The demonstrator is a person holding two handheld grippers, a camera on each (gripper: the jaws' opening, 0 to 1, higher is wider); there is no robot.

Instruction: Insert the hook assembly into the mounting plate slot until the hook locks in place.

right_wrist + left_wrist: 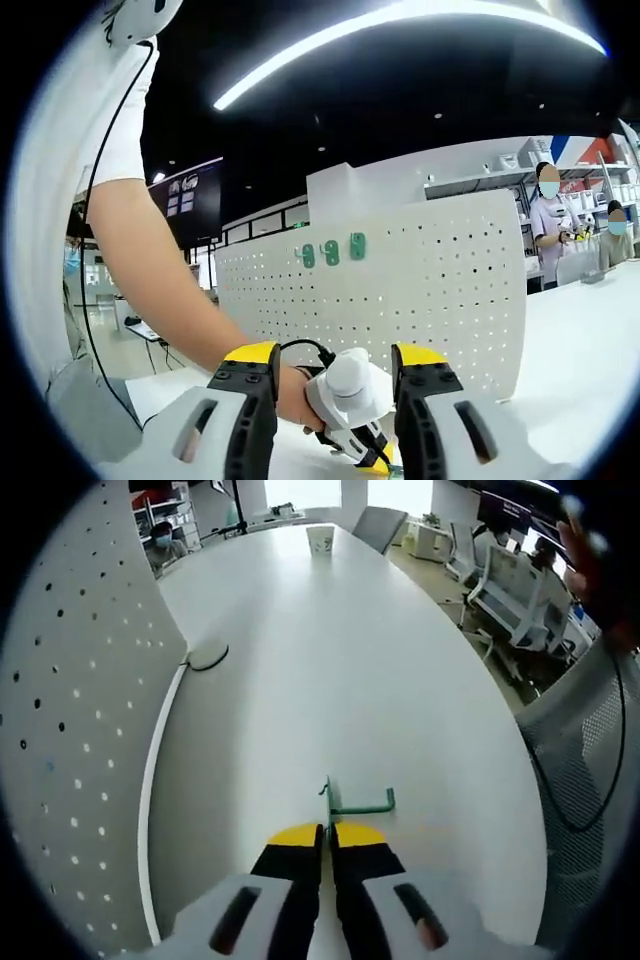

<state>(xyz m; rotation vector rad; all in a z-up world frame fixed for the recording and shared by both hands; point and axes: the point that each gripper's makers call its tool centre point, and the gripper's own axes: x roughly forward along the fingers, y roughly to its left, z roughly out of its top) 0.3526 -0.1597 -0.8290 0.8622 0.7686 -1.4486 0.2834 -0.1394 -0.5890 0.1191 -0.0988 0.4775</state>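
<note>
Left tool [327, 838], closed on the green hook [352, 802], hovers over the worktop [350, 660] beside the pegboard [70, 730], hook not yet inserted; right tool [335, 385] gapes empty.

The hook [350, 805] sits over the counter [350, 660], at the tips of the left hand-held gripper [327, 832]. The pegboard [70, 740] stands along the counter's left edge in the left gripper view; a cup [320, 540] sits at the far end.

In the right gripper view, three hooks [331, 250] hang high on the pegboard.
</note>
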